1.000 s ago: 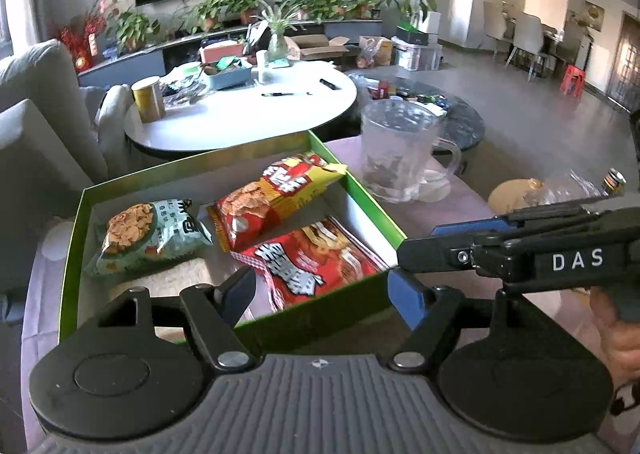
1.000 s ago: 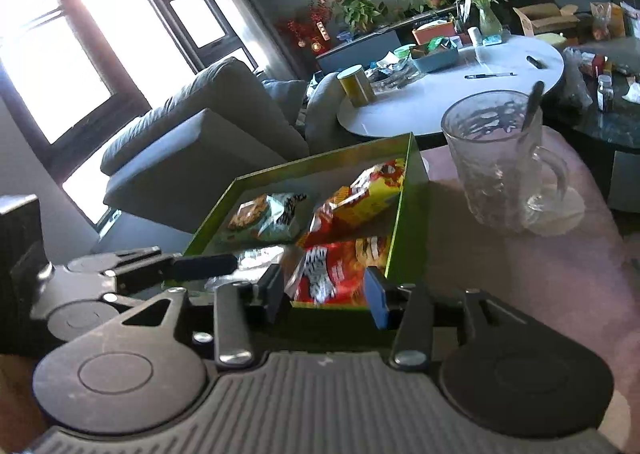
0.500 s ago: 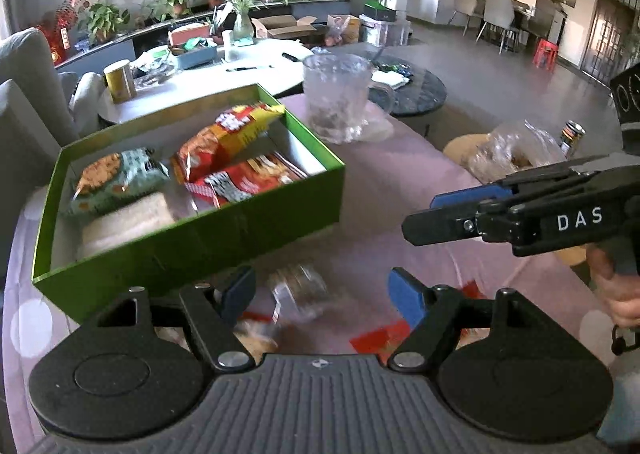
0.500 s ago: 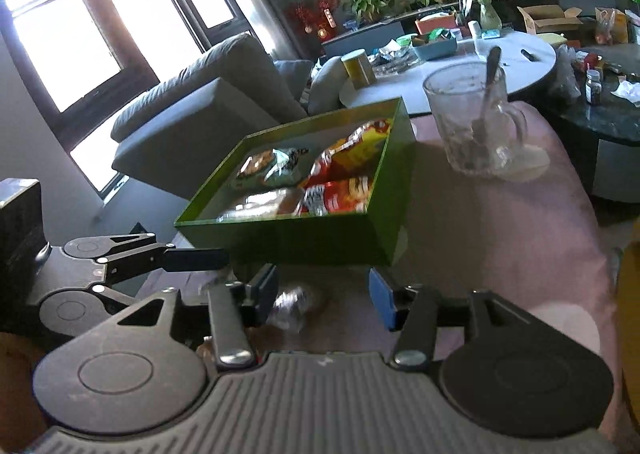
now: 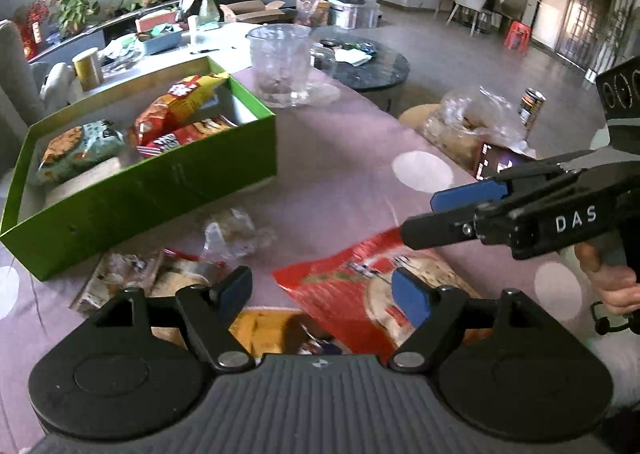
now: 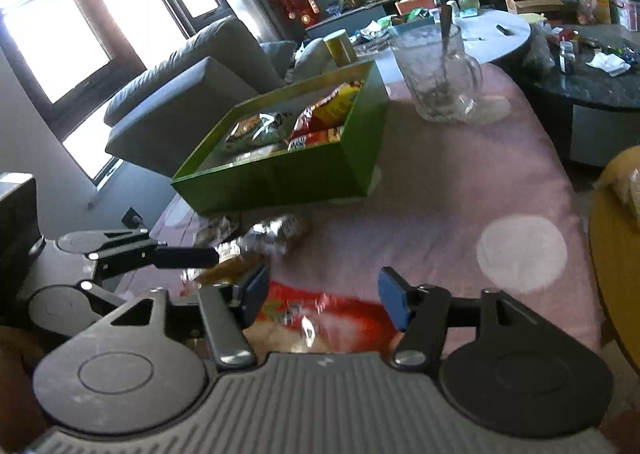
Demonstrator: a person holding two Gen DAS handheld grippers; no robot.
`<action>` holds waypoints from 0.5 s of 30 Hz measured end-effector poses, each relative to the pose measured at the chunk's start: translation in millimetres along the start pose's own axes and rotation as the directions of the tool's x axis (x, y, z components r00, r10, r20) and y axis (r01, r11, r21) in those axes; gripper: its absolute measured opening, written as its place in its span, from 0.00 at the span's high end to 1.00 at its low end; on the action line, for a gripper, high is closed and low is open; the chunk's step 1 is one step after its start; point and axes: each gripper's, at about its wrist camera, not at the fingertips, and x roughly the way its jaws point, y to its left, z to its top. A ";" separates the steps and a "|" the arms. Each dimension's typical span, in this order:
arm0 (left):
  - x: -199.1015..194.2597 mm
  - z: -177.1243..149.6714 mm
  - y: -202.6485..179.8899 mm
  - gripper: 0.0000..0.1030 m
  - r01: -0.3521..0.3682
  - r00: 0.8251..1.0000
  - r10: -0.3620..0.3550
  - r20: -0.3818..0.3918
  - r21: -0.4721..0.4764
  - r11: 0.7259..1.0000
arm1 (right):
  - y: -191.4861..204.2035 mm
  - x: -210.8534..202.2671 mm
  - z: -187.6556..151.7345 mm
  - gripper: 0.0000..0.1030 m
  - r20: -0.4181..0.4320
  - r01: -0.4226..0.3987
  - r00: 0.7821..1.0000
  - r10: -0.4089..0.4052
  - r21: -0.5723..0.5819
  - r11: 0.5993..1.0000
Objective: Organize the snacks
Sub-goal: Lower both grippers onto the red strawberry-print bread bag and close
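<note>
A green box (image 5: 168, 190) on the pink-clothed table holds several snack bags, among them a red-and-yellow one (image 5: 180, 102) and a green one (image 5: 76, 146); the box also shows in the right wrist view (image 6: 288, 178). Loose on the cloth lie a large red bag (image 5: 352, 286), a clear wrapped snack (image 5: 236, 230) and more packets (image 5: 132, 274). My left gripper (image 5: 324, 290) is open and empty over the red bag. My right gripper (image 6: 320, 290) is open and empty above the same red bag (image 6: 320, 310); it also shows in the left wrist view (image 5: 440, 214).
A glass mug (image 5: 280, 66) stands behind the box. A plastic bag of food (image 5: 468, 122) and a can (image 5: 532, 106) sit at the right. A sofa (image 6: 180, 94), a white table (image 6: 492, 30) and a dark round table (image 5: 368, 66) stand beyond.
Both grippers have pulled back from over the green box toward the near side of the table. The loose snacks and the red bag have come into view beneath them.
</note>
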 end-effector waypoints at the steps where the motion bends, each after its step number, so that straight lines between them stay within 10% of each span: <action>1: -0.6 -1.8 -3.0 0.25 0.004 1.000 -0.004 -0.002 0.012 1.000 | -0.2 -2.1 -3.4 0.30 -0.004 0.005 1.000 -0.005 -0.003 1.000; 15: 6.6 -18.6 -16.4 0.24 0.021 0.997 -0.018 -0.069 0.048 0.999 | -5.2 5.3 -33.6 0.25 -0.108 0.020 0.994 -0.016 0.035 0.999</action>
